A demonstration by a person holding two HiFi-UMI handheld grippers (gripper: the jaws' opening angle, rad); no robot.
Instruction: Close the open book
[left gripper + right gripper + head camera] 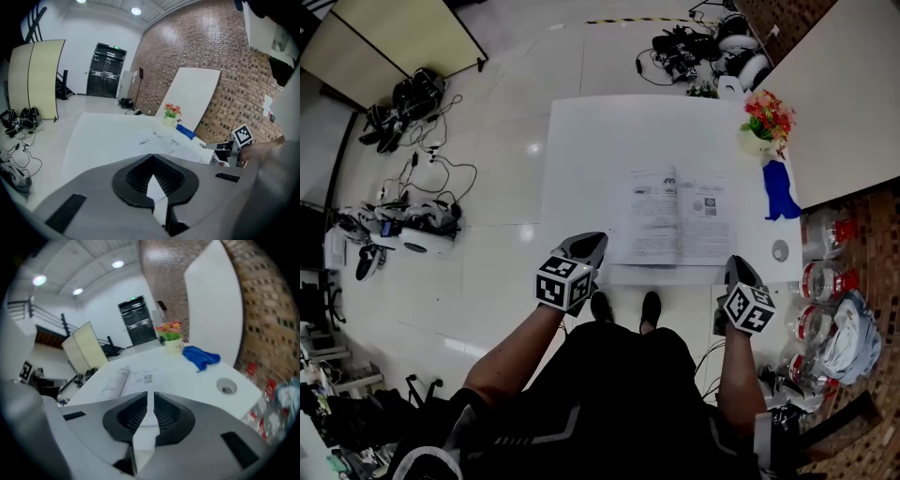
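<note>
An open book (675, 217) lies flat on the white table (581, 141), near its front edge, both printed pages facing up. My left gripper (592, 240) hovers at the table's front edge, just left of the book, jaws shut and empty. My right gripper (736, 262) is at the front right corner, beside the book's lower right corner, jaws shut with nothing between them. In the left gripper view the book (159, 140) lies ahead of the shut gripper (152, 155). From the right gripper view the book (129, 380) is ahead and left of the gripper (151, 393).
A pot of flowers (766, 122) and a blue cloth (780, 192) sit at the table's right edge, with a round cable hole (780, 250) nearer me. Cables and gear (403, 225) litter the floor at left. Jars and bags (830, 309) crowd the floor at right.
</note>
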